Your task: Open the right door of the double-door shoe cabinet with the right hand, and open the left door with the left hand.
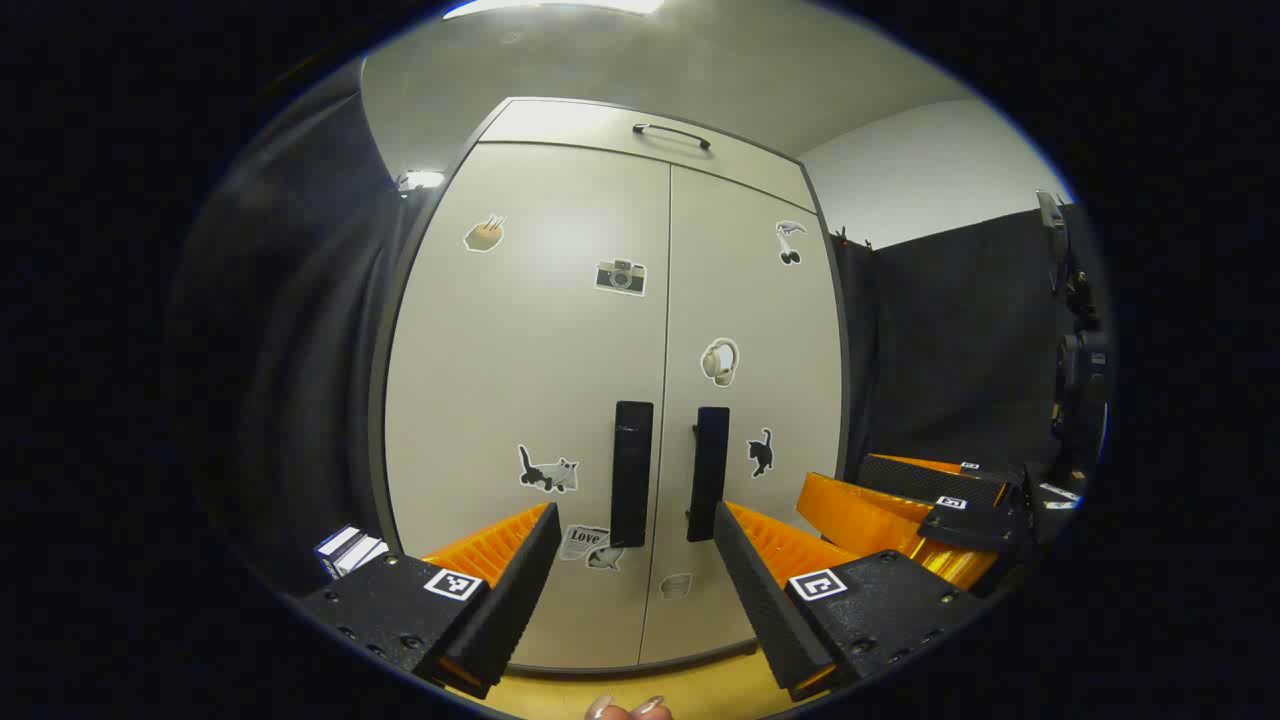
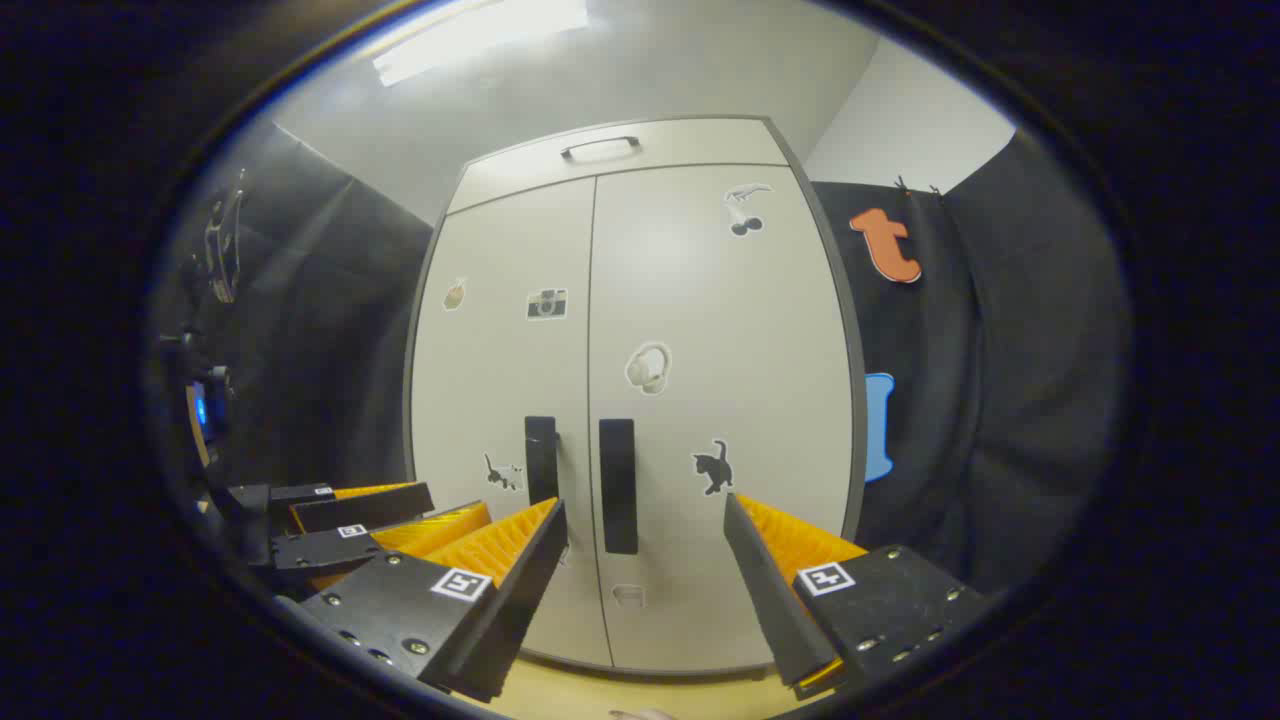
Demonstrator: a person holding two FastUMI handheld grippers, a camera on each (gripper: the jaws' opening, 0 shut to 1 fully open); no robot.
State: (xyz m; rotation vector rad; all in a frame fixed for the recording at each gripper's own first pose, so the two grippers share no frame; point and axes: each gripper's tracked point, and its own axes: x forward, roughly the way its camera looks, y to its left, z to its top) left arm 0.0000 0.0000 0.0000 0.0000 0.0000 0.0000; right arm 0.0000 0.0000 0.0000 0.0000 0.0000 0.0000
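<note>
A pale double-door shoe cabinet (image 1: 560, 330) (image 2: 700, 330) stands straight ahead with both doors closed and stickers on them. Each door has a black vertical handle near the middle seam: the left handle (image 1: 632, 473) (image 2: 541, 460) and the right handle (image 1: 709, 472) (image 2: 618, 485). My left gripper (image 1: 636, 532) is open, short of the doors, with both handles between its fingers in the left gripper view. My right gripper (image 2: 645, 525) is open too, the right handle framed between its fingers, not touching. The right gripper (image 1: 940, 505) appears at the right of the left gripper view; the left gripper (image 2: 350, 525) sits low left in the right gripper view.
A drawer front with a curved handle (image 1: 671, 134) (image 2: 600, 147) tops the cabinet. Black cloth hangs on both sides. The floor (image 1: 640, 690) below is light wood. A small white box (image 1: 350, 548) lies low at the left. A stand with gear (image 1: 1075, 350) is at the far right.
</note>
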